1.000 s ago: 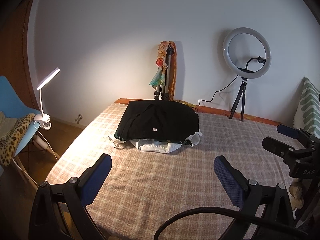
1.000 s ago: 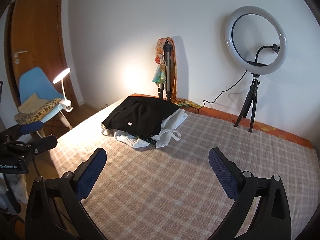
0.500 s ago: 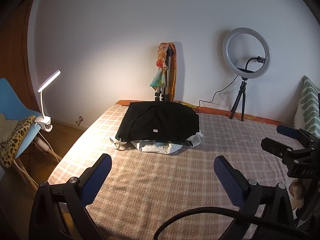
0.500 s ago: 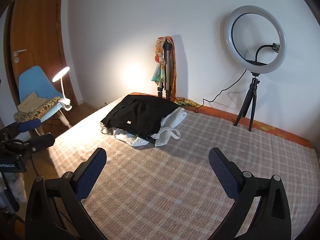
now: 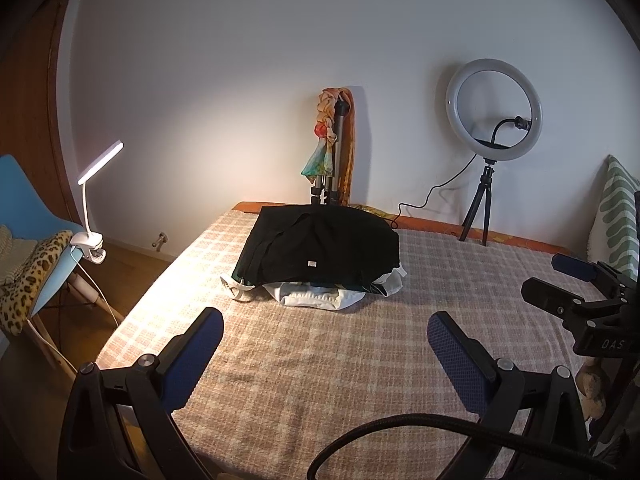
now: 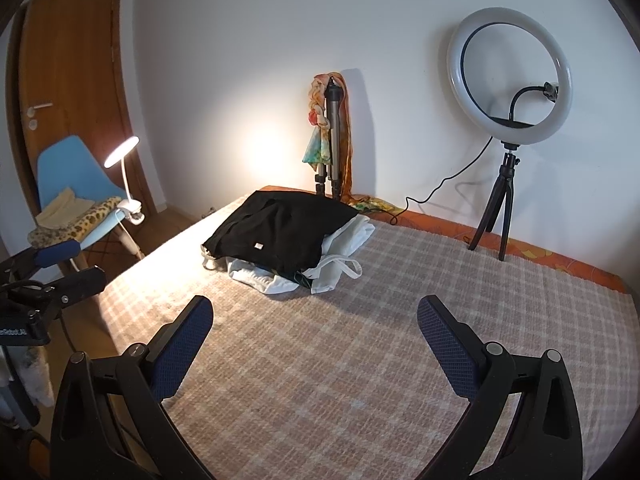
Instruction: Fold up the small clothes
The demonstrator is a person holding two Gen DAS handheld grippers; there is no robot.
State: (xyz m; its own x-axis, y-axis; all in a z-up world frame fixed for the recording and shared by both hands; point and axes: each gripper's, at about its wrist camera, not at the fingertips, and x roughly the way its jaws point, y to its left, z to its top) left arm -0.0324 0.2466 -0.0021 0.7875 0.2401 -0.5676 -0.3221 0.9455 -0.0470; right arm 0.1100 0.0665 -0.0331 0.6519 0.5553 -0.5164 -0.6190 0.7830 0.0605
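Little has shifted since the earlier frames: both views have crept slightly nearer the clothes pile (image 5: pixel 320 258), nothing else. Left gripper (image 5: pixel 324 340) and right gripper (image 6: pixel 314 330) hang with fingers wide apart, holding nothing, well short of the pile. That pile sits on the checked bedspread (image 5: pixel 320 368), just in front of the scarf-draped tripod (image 5: pixel 334 156): a black garment (image 6: pixel 280 236) lies flat on top of rumpled white pieces (image 6: pixel 340 248). Whether the black one is already folded or merely laid there cannot be settled; the white ones look unfolded. Only the right view shows the white strap (image 6: pixel 348 266) and the door (image 6: pixel 68 92); only the left shows the striped pillow (image 5: pixel 614 216).
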